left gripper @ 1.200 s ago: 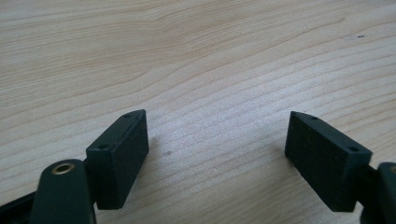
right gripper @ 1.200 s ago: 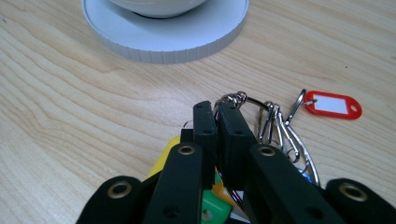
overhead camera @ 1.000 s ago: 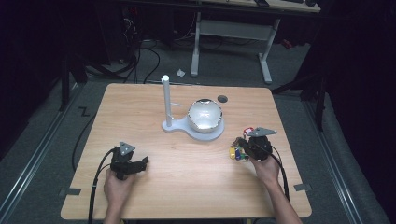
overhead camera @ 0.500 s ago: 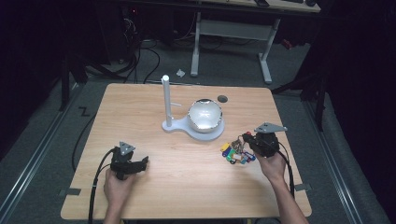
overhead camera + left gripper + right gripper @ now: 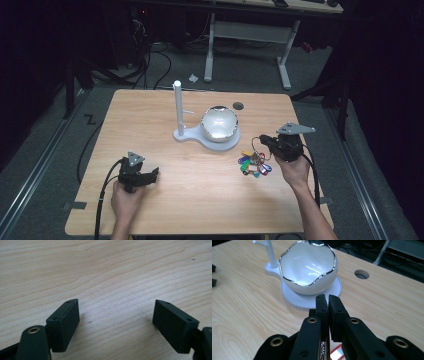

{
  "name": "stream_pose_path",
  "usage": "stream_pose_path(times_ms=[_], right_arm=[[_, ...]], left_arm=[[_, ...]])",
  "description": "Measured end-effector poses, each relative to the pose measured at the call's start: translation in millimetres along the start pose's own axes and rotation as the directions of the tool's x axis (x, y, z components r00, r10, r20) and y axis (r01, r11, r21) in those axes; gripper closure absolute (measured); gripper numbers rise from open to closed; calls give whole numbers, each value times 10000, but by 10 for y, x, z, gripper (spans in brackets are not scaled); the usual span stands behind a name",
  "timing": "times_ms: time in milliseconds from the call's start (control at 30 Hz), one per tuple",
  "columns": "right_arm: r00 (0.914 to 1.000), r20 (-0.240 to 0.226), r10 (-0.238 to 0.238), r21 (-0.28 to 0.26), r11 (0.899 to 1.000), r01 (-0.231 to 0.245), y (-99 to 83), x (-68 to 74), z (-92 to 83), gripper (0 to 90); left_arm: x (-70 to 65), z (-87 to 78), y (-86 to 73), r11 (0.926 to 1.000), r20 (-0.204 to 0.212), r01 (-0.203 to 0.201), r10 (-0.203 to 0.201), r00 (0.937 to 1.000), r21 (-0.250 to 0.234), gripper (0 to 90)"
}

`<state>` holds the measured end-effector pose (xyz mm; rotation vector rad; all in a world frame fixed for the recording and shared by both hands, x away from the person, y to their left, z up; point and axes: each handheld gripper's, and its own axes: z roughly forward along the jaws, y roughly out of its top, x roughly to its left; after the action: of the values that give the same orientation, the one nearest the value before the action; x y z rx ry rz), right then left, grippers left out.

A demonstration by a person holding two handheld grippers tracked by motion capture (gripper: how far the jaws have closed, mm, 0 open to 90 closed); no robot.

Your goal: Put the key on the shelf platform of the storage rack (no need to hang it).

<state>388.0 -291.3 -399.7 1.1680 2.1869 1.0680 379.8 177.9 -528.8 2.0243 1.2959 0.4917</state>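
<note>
Keys (image 5: 254,164) with coloured tags hang in a bunch under our right claw (image 5: 264,143), whose jaws are pressed together on the bead chain (image 5: 322,350) of the bunch, right of the white bowl (image 5: 308,270) on its stand (image 5: 186,134). Our left claw (image 5: 116,322) sits low over the bare bench (image 5: 200,200) near its front left, jaws wide apart with nothing between them.

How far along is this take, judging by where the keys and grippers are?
Done: the right gripper is shut on the key bunch, which hangs beside the white bowl. In hand: carrying the keys, probably toward the bowl or stand post. Left: depositing them. The left gripper rests open on the table.
</note>
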Motion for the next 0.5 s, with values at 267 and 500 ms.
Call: stream_pose_path(times_ms=[267, 500], right_arm=[[9996, -275, -65, -330, 9994, 56, 198, -35, -111, 878], [9987, -419, -282, -605, 9978, 257, 379, -24, -190, 878]], left_arm=[[0, 0, 0, 10000, 3, -1, 1, 10000, 1, 220], [2, -1, 0, 10000, 21, 3, -3, 10000, 14, 220]])
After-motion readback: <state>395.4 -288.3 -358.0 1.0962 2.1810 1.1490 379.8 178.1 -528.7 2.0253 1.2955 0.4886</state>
